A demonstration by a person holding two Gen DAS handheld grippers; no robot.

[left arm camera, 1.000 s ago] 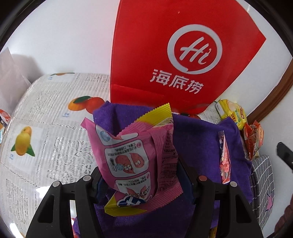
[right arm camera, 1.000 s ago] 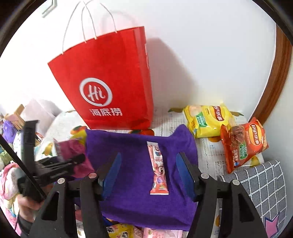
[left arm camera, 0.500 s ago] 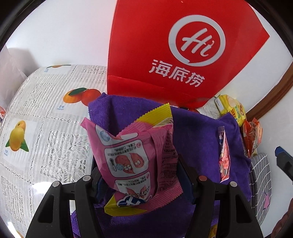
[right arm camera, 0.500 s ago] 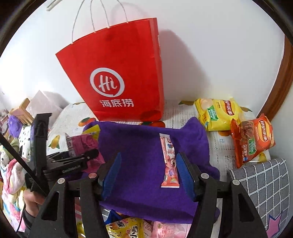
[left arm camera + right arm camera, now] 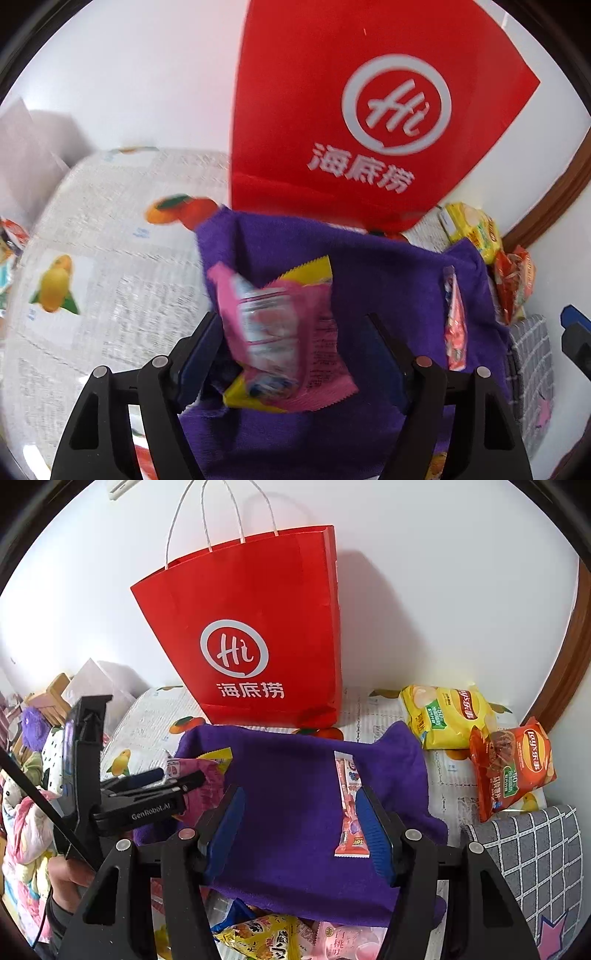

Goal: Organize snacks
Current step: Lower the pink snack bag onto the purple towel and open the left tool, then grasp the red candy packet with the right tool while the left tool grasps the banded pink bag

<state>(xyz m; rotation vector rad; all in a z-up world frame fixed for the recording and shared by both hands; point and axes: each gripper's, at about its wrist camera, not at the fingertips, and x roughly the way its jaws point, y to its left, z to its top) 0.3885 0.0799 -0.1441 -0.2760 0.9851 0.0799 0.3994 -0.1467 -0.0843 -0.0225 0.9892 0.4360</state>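
Pink snack packet point(image 5: 284, 339) between open left claw point(image 5: 295, 354)

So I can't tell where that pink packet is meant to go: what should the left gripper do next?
Probably ease the left gripper down and leave the pink packet flat on the purple cloth. The packet hangs blurred between the fingers, directly over the cloth. A stick snack already lies there, with bare cloth between the two.

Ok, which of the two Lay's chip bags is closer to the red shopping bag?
The yellow Lay's bag; the orange-red Lay's bag lies beyond it, farther from the red shopping bag.
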